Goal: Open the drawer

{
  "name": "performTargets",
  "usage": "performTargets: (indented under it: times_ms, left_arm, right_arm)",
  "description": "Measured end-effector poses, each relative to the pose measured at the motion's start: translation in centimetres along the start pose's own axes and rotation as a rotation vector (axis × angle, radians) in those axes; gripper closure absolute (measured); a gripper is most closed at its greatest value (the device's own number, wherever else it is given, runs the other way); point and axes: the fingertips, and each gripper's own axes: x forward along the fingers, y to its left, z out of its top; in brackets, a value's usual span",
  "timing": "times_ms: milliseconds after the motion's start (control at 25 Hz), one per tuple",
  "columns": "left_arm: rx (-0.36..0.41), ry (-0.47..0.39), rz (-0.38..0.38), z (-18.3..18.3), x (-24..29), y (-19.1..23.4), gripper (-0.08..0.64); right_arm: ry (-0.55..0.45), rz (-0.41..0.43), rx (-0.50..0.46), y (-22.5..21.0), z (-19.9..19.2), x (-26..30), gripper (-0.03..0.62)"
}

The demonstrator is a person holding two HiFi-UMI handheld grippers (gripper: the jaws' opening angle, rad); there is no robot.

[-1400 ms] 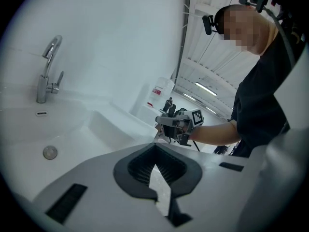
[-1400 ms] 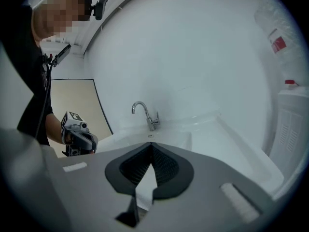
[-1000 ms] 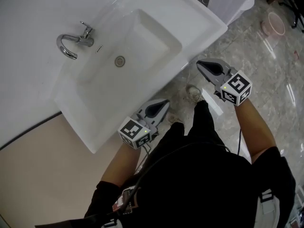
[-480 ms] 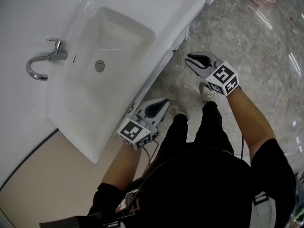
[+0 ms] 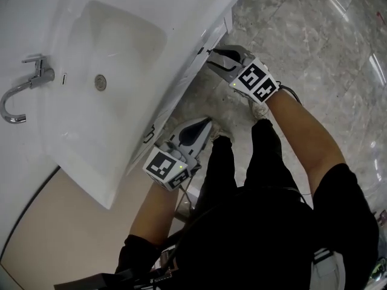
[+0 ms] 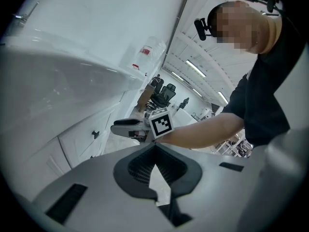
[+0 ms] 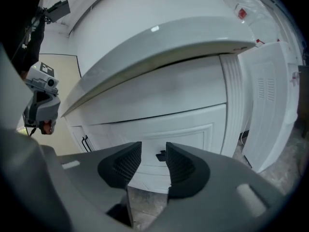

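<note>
1. Right gripper (image 5: pixel 213 53), forearm stretched forward: jaws apart, just been opening, nothing between; knob (image 7: pixel 161 155) of drawer (image 7: pixel 193 129) straight beyond their gap.
2. Left gripper (image 5: pixel 208 121): jaws closed, empty.
3. Red label (image 7: pixel 241 13) above jaws: illegible.

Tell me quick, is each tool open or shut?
Left tool: shut, empty.
Right tool: open, has just been opening, nothing gripped; drawer knob shows beyond the gap.

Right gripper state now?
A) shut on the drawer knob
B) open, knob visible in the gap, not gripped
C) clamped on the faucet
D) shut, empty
B: the right gripper has its jaws apart, having just been opening. The dark drawer knob shows in the gap between them, and neither jaw presses on it.
</note>
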Motion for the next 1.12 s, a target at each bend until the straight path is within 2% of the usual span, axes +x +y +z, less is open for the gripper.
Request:
performTargets:
  times_ms: [400, 560, 920, 1040, 1120]
  left_arm:
    - [-0.004, 0.019, 0.033, -1.9, 1.1, 2.6, 0.566]
    - [-0.021, 0.008, 0.022, -2.3, 1.5, 2.9, 0.566]
    - [-0.025, 0.014, 0.006, -3.2, 1.9, 3.3, 0.566]
    - [-0.039, -0.001, 0.019, -3.2, 1.8, 3.7, 0.566]
    - [-0.044, -0.008, 0.015, -3.3, 1.8, 3.7, 0.566]
  right_arm:
    - [0.09, -0.046, -0.097, -1.9, -4.0, 5.6, 0.417]
    - [0.12, -0.067, -0.139, -2.2, -5.2, 7.4, 0.417]
    - [0.145, -0.103, -0.162, -2.2, -5.9, 9.7, 0.419]
    - [0.157, -0.148, -0.172, -2.5, -5.9, 10.2, 0.421]
    - [0.167, -0.185, -0.186, -2.9, -5.9, 10.2, 0.447]
